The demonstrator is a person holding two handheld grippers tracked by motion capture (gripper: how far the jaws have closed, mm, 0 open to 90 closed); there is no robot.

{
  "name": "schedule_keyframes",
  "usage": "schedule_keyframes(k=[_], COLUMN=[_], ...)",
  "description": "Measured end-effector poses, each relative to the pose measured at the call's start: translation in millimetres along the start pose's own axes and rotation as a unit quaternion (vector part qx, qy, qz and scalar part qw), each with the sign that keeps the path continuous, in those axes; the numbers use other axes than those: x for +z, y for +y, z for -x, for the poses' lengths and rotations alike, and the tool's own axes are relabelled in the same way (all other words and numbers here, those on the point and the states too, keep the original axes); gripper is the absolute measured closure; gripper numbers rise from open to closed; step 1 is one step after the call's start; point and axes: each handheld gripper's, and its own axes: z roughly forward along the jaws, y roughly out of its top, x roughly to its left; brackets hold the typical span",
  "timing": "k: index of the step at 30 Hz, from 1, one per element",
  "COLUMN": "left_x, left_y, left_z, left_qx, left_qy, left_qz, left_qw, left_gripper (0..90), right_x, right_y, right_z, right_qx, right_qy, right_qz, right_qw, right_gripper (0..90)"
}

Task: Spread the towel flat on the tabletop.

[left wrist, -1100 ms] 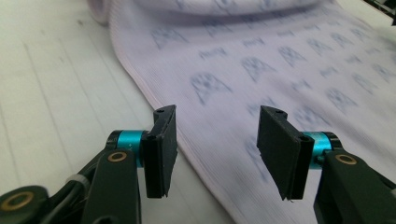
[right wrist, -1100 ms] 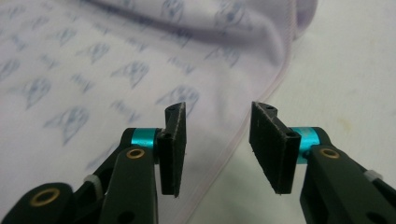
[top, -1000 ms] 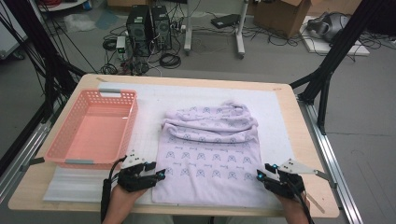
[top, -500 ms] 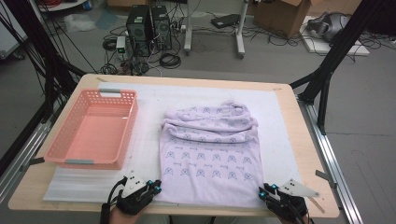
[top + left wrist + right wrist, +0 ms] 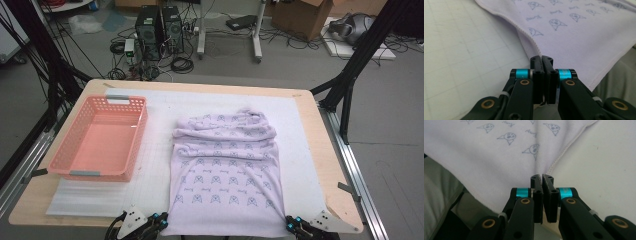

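At the surface's near edge, the left gripper (image 5: pixel 161 220) and right gripper (image 5: pixel 290 223) each clamp a near corner of the lilac garment (image 5: pixel 225 175).

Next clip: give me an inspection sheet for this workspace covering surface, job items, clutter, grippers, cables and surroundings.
Surface: wooden table under a white gridded mat.
Job's things: lilac printed cloth lies flat on the mat, bunched at its far end, near edge at the table's front. Pink basket to its left holds nothing.
Clutter: nothing seen.
Grippers: left gripper shut on the cloth's near left corner; right gripper shut on the near right corner.
Cables: black cable loops by the left gripper at the high view's bottom edge.
Surroundings: computer towers, loose floor cables, cardboard box, black frame legs.
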Motion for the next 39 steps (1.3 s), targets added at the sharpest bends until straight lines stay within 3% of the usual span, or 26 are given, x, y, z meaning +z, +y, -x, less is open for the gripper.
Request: schedule_keyframes(k=[1, 2, 3, 5, 8, 12, 13, 14, 15, 16, 17, 18, 20, 27, 31, 32, 34, 36, 39], left_x=[-0.3, -0.8, -1.5, -1.1, 6.3, 24.4, 26.2, 27.7, 27.9, 27.5, 27.4, 26.8, 23.6, 0.7, -8.5, -8.8, -8.0, -5.9, 1.2], left_y=[1.6, 3.6, 5.7, 9.2, 11.8, 13.7, 14.0, 14.2, 14.1, 13.8, 14.7, 15.9, 15.9, 1.4, -6.2, -6.4, -2.3, 5.4, 17.5], left_z=[-0.9, -2.8, -5.0, -9.1, -15.4, -22.1, -21.6, -20.6, -19.1, -18.5, -20.2, -20.6, -18.7, -7.1, 0.0, 0.2, -2.6, -8.9, -19.4], left_qx=[-0.006, -0.015, -0.022, -0.028, -0.029, -0.026, -0.020, -0.009, 0.009, 0.026, 0.016, 0.008, 0.013, 0.008, 0.017, 0.016, 0.019, 0.005, -0.015], left_qy=[0.002, 0.001, 0.001, 0.000, 0.002, -0.006, -0.007, -0.007, 0.006, 0.020, 0.009, 0.007, 0.007, -0.010, -0.022, -0.021, -0.020, -0.015, -0.007], left_qz=[0.009, 0.019, 0.030, 0.045, 0.036, 0.012, 0.016, 0.013, 0.010, 0.010, 0.005, -0.001, -0.007, -0.011, -0.015, -0.012, -0.001, 0.014, 0.025], left_qw=[0.9999, 0.9997, 0.9993, 0.9986, 0.9989, 0.9996, 0.9997, 0.9998, 0.9999, 0.9994, 0.9998, 0.9999, 0.9999, 0.9999, 0.9995, 0.9996, 0.9996, 0.9998, 0.9996], left_gripper=[81.4, 70.8, 61.9, 55.3, 50.1, 50.3, 51.2, 56.2, 60.3, 72.2, 86.8, 87.4, 87.9, 87.9, 87.2, 85.0, 74.1, 62.7, 53.1], right_x=[-0.6, -0.4, -0.3, 0.9, 7.1, 21.4, 25.7, 29.8, 32.1, 32.3, 31.8, 31.4, 29.4, 5.7, -4.7, -6.1, -7.5, -7.2, -1.4], right_y=[0.0, 0.9, 2.2, 4.3, 7.9, 15.0, 16.4, 17.1, 17.1, 17.6, 18.4, 18.6, 18.4, 4.0, -6.2, -7.7, -7.2, -3.5, 5.0], right_z=[0.2, 1.4, 3.0, 5.3, 7.0, 8.5, 9.5, 9.7, 10.2, 10.9, 13.1, 13.7, 13.1, 13.2, 9.2, 8.6, 9.1, 11.5, 13.9], right_qx=[0.002, 0.007, 0.015, 0.020, 0.018, 0.019, 0.019, 0.021, 0.017, 0.022, 0.022, 0.020, 0.017, 0.013, 0.010, 0.012, 0.019, 0.030, 0.033], right_qy=[-0.002, -0.008, -0.011, -0.014, -0.027, -0.039, -0.041, -0.042, -0.045, -0.044, -0.028, -0.022, -0.021, 0.001, 0.009, 0.012, 0.011, 0.007, -0.007], right_qz=[0.003, 0.009, 0.014, 0.026, 0.030, 0.025, 0.022, 0.014, 0.014, 0.013, 0.010, 0.008, 0.004, 0.002, -0.008, -0.006, 0.006, 0.026, 0.038], right_qw=[1.0000, 0.9999, 0.9997, 0.9994, 0.9990, 0.9987, 0.9987, 0.9988, 0.9987, 0.9987, 0.9993, 0.9995, 0.9996, 0.9999, 0.9999, 0.9998, 0.9998, 0.9992, 0.9987], right_gripper=[79.7, 70.1, 67.2, 63.7, 60.7, 60.5, 62.1, 65.3, 68.7, 75.3, 87.7, 87.7, 88.3, 88.4, 88.3, 86.9, 71.1, 63.0, 62.6])
